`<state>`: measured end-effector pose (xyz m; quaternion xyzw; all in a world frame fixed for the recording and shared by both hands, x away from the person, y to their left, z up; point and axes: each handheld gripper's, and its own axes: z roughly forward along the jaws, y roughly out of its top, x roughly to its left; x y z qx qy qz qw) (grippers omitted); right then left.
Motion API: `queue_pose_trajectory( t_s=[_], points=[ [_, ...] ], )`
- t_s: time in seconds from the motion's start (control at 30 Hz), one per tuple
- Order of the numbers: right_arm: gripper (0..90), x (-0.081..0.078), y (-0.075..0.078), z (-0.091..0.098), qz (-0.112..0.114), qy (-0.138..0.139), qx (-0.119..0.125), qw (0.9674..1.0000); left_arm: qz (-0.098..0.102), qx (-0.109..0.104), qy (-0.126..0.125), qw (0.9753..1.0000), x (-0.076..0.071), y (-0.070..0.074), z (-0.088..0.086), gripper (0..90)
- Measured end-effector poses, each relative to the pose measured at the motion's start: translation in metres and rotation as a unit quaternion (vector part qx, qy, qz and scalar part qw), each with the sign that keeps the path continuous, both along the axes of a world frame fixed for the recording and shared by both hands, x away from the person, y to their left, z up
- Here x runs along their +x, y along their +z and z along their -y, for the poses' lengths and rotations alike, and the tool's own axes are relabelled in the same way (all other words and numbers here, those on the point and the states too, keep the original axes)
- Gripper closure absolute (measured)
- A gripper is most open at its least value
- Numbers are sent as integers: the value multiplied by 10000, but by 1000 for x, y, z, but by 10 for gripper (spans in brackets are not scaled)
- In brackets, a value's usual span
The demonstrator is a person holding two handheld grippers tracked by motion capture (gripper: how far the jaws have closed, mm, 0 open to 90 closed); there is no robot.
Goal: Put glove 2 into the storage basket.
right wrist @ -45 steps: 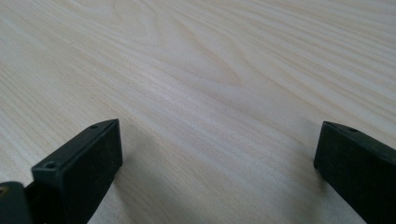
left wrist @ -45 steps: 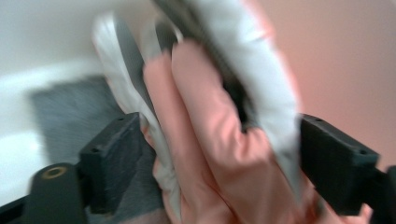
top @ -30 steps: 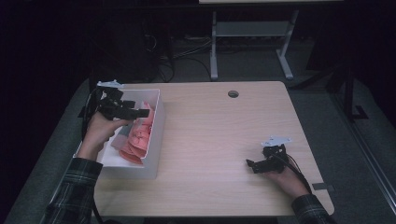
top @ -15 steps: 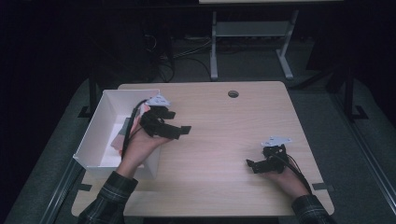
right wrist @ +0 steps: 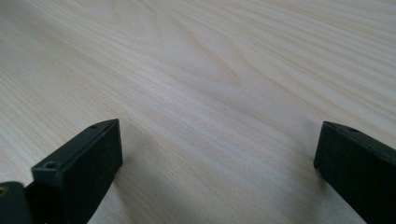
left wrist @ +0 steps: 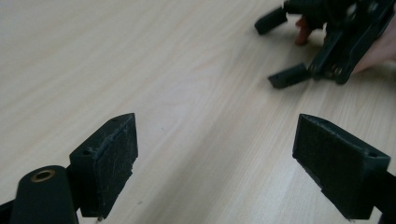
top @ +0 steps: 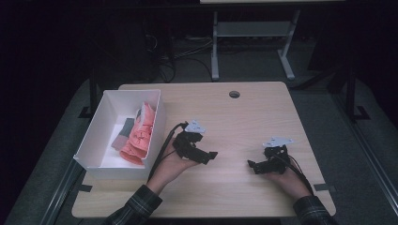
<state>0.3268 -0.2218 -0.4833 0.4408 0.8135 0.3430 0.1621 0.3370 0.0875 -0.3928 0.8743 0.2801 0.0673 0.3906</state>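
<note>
Both hand-held grippers rest on the wood surface, jaws spread w/ nothing between: left hand-held gripper just right of the white bin, right hand-held gripper nearby. Pink cloth lies in the bin.

From above you get a dim room with only the table lit and the floor nearly black, while your two gripper views are bright and even, with soft shadows under slightly blurred near jaws.
</note>
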Motion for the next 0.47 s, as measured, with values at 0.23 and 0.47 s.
queue_pose_trajectory(
  t_s=[0.23, 0.47],
  points=[
    [5, 0, 0, 0, 2, 1, -1, 10000, -206, 260, -38, 9994, -1, -33, 9, 135],
    [5, 0, 0, 0, -3, 0, -3, 10000, -224, 324, -63, 9992, 1, -44, 10, 134]
  ],
)
